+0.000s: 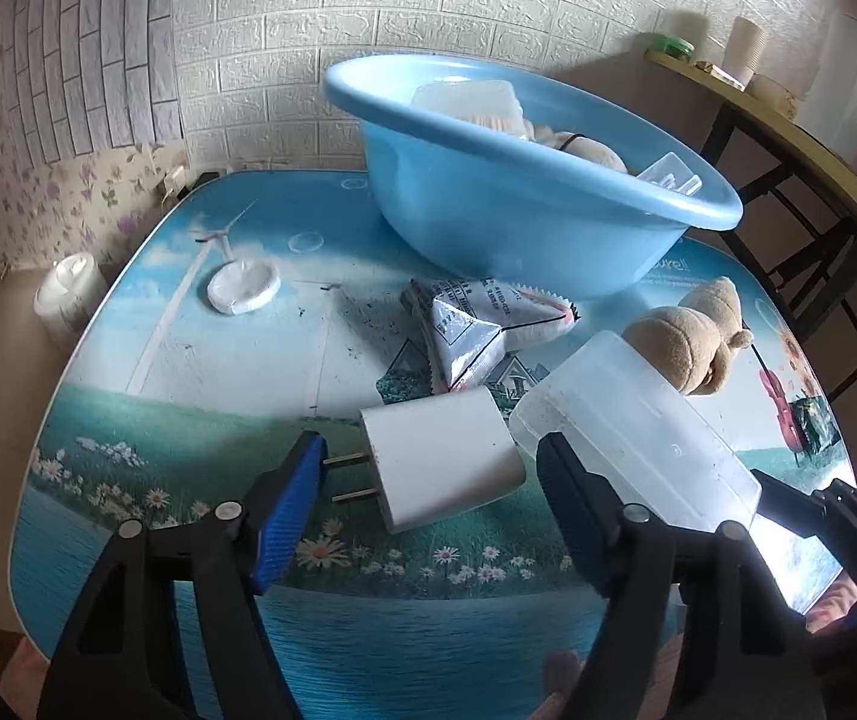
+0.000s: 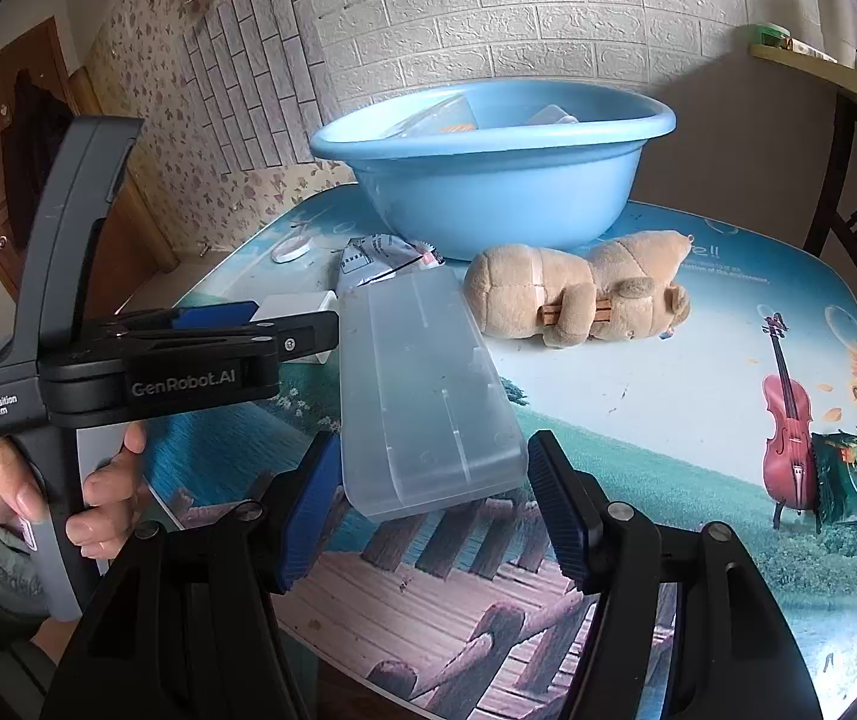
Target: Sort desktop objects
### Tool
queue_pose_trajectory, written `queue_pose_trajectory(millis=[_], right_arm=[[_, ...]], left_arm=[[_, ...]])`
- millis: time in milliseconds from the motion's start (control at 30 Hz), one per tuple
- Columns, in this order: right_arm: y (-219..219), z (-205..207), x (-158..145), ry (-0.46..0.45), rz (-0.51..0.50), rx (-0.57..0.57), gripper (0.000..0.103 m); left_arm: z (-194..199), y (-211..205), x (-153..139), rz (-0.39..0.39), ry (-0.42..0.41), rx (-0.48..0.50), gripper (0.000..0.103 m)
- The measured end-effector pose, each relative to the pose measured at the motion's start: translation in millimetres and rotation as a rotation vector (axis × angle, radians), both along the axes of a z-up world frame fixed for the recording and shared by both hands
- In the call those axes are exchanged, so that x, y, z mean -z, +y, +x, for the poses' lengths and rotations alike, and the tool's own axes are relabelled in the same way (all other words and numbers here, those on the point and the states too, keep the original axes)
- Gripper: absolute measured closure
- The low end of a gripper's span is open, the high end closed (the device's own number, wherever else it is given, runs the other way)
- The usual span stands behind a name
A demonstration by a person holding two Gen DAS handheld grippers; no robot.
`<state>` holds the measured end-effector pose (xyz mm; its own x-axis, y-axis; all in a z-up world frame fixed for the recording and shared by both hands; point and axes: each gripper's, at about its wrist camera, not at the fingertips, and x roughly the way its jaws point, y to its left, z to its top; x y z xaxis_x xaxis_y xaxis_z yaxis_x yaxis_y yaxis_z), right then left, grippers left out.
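My left gripper (image 1: 428, 504) is spread wide with the white charger (image 1: 443, 459) sitting between the blue pads, prongs pointing at the left pad (image 1: 287, 519), but neither pad is actually touching it as far as I can see, so it's holding nothing. I'll use the blue basin (image 1: 524, 204) as my reference for everything else. Way off to the left of the basin there's a small white lid (image 1: 243, 294) lying flat on the table (image 1: 188, 396). Right in front of the basin, touching or nearly touching its base, is a crumpled snack packet (image 1: 476, 330). The charger is nearer to me than the packet, just beside the clear plastic case (image 2: 422, 396), which runs lengthwise from near the basin toward me. My right gripper (image 2: 428, 504) is open wide too, its pads on either side of the near end of that case, with a gap showing on the right side, so nothing gripped there either. To the right in front of the basin, the plush bear (image 2: 578, 297) is lying on its side, just beside the far end of the case. Inside the basin I can make out a few bits, a clear box and something beige, but can't tell exactly what they are.
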<state>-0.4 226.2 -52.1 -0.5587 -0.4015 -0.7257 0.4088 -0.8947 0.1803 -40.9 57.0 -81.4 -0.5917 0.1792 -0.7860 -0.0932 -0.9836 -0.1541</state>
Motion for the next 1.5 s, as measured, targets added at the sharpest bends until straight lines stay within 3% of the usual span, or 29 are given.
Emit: queue_pose_trajectory(millis=[67, 1233, 1500], right_arm=[[0.1, 0.2, 0.2, 0.001, 0.003, -0.001, 0.044], [1.6, 11.4, -2.0, -0.011, 0.020, 0.031, 0.044], [-0.7, 11.8, -0.5, -0.014, 0.029, 0.040, 0.044]], left_arm=[[1.2, 0.6, 0.4, -0.006, 0.002, 0.004, 0.038], [57.4, -13.8, -1.7, -0.008, -0.011, 0.036, 0.038], [61.6, -4.5, 0.8, -0.085, 0.024, 0.041, 0.037]])
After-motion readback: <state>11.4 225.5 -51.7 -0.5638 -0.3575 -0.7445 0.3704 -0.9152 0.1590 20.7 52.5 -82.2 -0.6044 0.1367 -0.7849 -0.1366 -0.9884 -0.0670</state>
